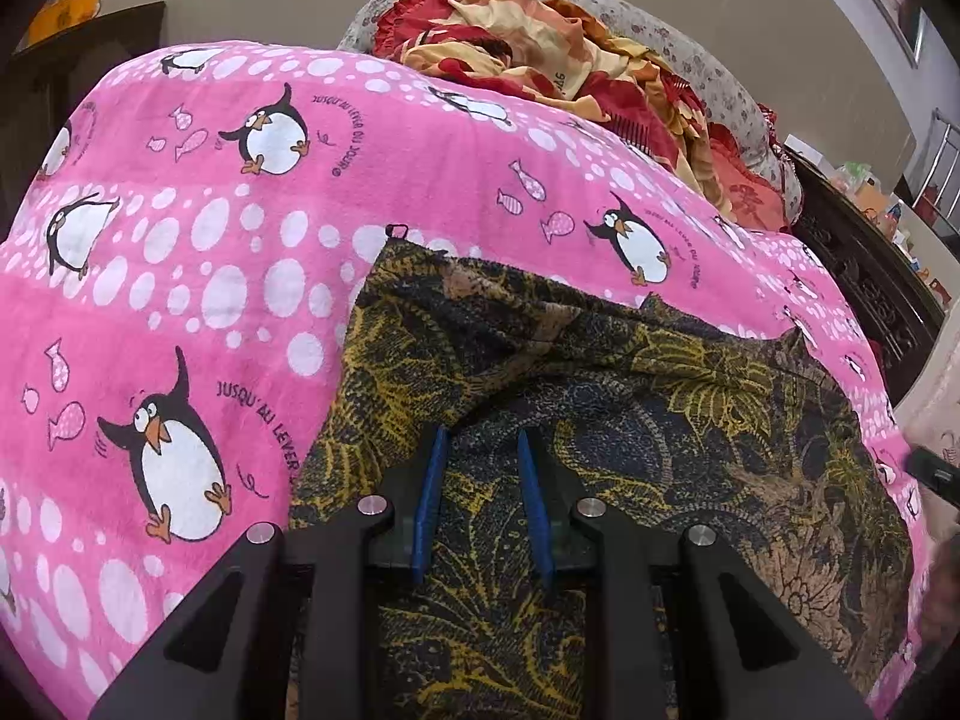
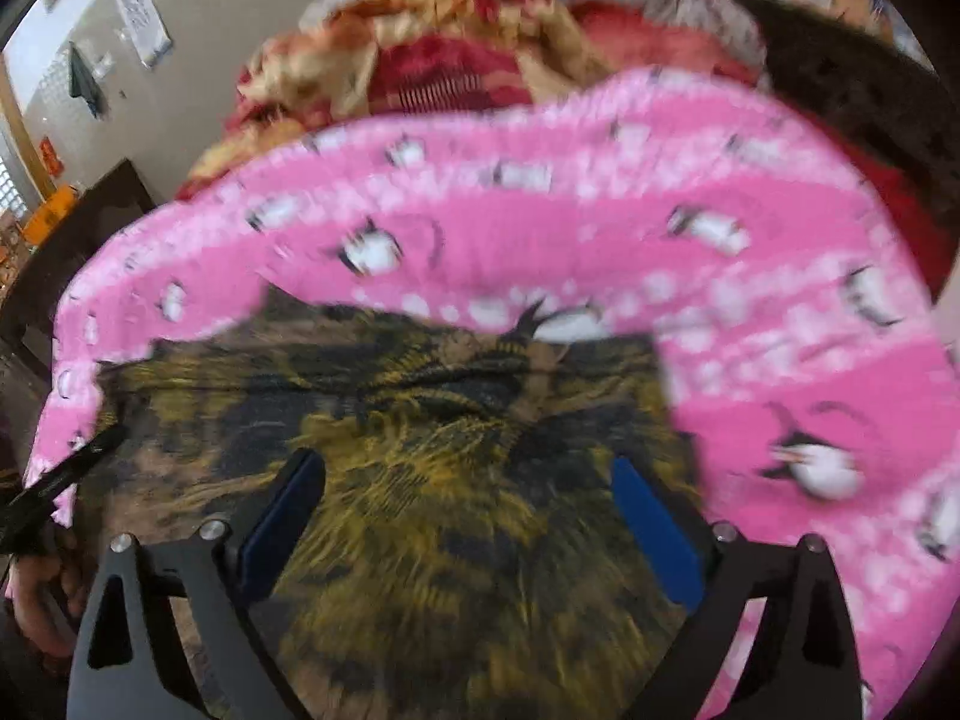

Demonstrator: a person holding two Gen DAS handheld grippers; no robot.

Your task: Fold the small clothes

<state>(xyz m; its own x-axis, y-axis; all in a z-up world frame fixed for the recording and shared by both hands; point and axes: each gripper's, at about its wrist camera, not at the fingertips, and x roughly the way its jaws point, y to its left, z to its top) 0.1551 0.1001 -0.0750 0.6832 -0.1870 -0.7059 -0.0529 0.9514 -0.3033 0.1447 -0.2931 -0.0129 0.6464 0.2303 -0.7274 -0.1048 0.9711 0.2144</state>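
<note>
A dark garment with a yellow and tan batik print [image 1: 600, 420] lies partly folded on a pink penguin blanket [image 1: 210, 300]. My left gripper [image 1: 482, 438] hovers just over the garment's near part, its blue pads [image 1: 433, 492] a small gap apart, with nothing between them. In the blurred right wrist view the same garment [image 2: 420, 480] fills the lower middle. My right gripper [image 2: 468, 468] is wide open over it, its blue pads [image 2: 651, 534] far apart and empty.
The pink blanket [image 2: 600, 228] covers the bed. A crumpled red and orange quilt [image 1: 570, 60] is heaped behind it on a grey flowered pillow [image 1: 708, 54]. A dark carved headboard [image 1: 864, 276] stands at the right. The other gripper's tip [image 1: 933, 471] shows at the right edge.
</note>
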